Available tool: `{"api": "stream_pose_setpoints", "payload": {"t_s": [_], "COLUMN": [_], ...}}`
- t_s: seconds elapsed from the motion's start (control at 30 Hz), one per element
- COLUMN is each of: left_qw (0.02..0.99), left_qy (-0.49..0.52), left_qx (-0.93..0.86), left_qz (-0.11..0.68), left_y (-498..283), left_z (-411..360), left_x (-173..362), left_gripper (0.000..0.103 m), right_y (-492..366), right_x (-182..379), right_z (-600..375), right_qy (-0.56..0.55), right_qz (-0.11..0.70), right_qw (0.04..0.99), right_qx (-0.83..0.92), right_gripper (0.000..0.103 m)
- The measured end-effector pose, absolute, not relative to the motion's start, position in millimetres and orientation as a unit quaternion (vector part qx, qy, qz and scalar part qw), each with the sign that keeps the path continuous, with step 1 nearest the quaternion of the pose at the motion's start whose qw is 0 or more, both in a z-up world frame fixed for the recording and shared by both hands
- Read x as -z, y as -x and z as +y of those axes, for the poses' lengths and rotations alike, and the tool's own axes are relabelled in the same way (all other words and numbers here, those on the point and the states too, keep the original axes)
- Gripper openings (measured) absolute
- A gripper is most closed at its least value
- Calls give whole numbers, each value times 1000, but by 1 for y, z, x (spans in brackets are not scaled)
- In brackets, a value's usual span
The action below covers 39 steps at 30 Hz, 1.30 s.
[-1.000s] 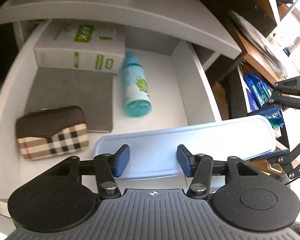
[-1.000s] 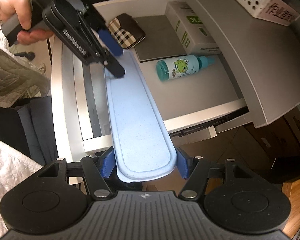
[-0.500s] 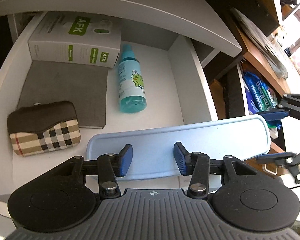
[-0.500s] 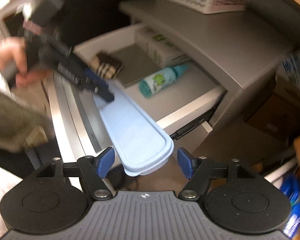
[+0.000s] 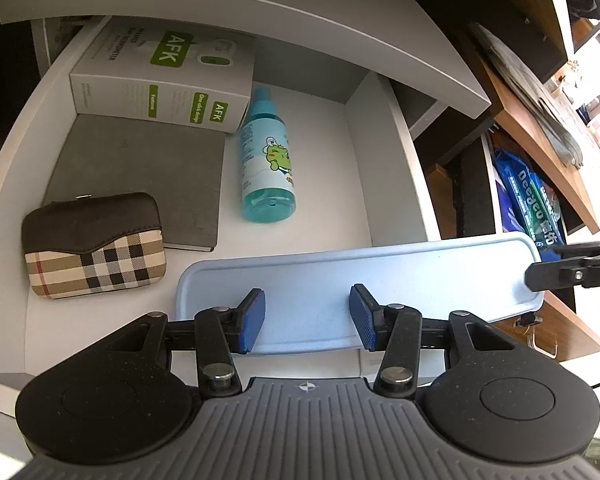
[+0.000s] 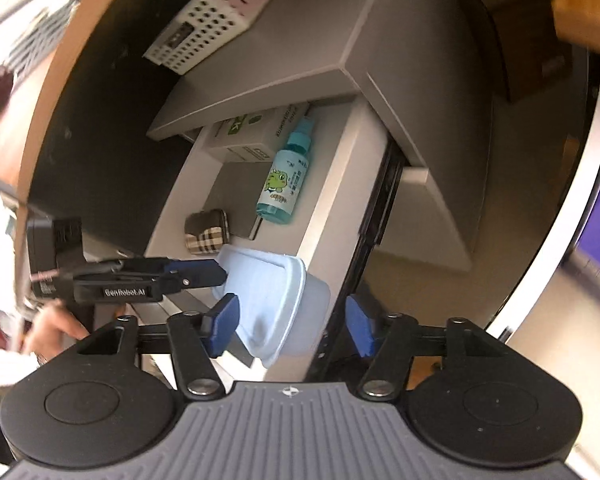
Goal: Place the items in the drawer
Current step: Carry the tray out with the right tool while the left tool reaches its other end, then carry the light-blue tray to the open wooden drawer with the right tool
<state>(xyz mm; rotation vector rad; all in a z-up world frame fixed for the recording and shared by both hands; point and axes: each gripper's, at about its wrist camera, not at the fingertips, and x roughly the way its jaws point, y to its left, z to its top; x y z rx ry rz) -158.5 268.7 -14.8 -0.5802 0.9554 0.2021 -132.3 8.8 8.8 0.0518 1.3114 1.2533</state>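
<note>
A long light-blue lidded container [image 5: 380, 276] lies across the front of the open white drawer [image 5: 384, 152]. Its right end sticks out past the drawer's side wall [image 6: 328, 200]. My left gripper [image 5: 308, 318] is open, its blue pads spread just above the lid near the container's left end. My right gripper [image 6: 292, 324] is open around the overhanging end [image 6: 284, 300]; there is a gap at the right pad. Inside the drawer lie a white AFK box [image 5: 160, 84], a teal spray bottle [image 5: 268, 164], a grey notebook [image 5: 140, 176] and a plaid case [image 5: 96, 248].
The grey cabinet top [image 5: 260, 4] overhangs the back of the drawer. A white perforated basket [image 6: 204, 28] stands on it. A wooden shelf [image 5: 540, 148] with blue packets [image 5: 528, 208] is to the right. A person's hand [image 6: 56, 324] holds the left gripper.
The right gripper swung round and tilted, and its fingers no longer press the container's end. The left jaws narrowed a little. The container settled lower across the drawer front.
</note>
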Motion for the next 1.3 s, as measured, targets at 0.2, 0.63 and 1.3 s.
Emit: {"api": "stream_pose_setpoints", "payload": {"t_s": [0.2,0.63,1.3], "left_qw": [843,845,829], "left_qy": [287,292,365], "left_qx": [-98,-96,-97], "left_qz": [444,437,412], "left_y": [163,167,180], "left_z": [270,272,297], "left_x": [17,21,25], "left_gripper": [50,53,55], "right_y": [130,120,111], "right_x": [8,12,23], "right_z": [13,21,33], "right_qy": [-48,-96,-187], "right_qz": [606,661,661], "right_qw": [600,554,523], "right_qx": [-520,-496,-505], "right_gripper": [57,50,38]}}
